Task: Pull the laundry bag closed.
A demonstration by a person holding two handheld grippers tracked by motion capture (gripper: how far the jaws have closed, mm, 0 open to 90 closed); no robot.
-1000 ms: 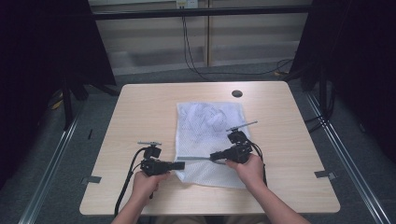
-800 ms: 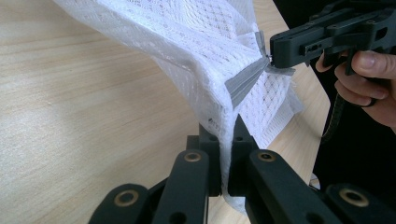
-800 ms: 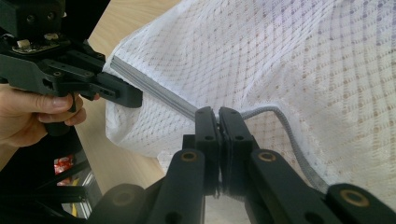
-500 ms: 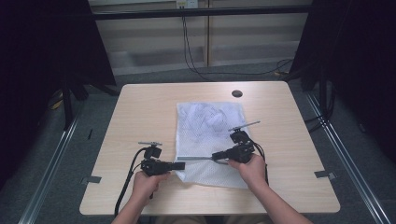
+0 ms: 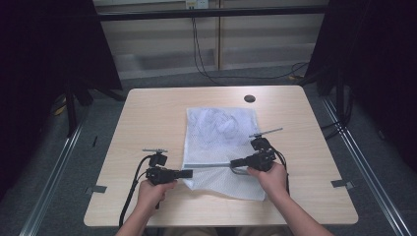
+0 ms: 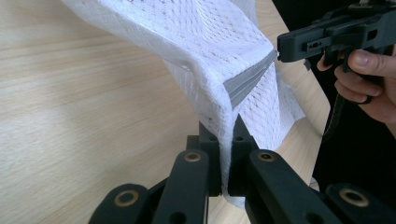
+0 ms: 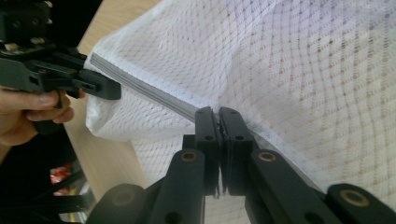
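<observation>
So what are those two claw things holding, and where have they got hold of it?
Both hold the white mesh laundry bag: the left gripper pinches its zipper edge at one end, the right gripper the grey zipper farther along.

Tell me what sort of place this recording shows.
Likely a lab recording booth: a bare wooden table ringed by black curtains, floor rails alongside, cables hanging down the back wall.

The table (image 5: 162,113) is pale wood with rounded corners; a small dark round disc (image 5: 250,98) sits on it near its far edge; black cables (image 5: 206,59) hang down the wall beyond the table and trail along the grey floor (image 5: 98,123); metal rails (image 5: 54,172) flank the table left and right; dark curtains (image 5: 44,49) hang on both sides.
</observation>
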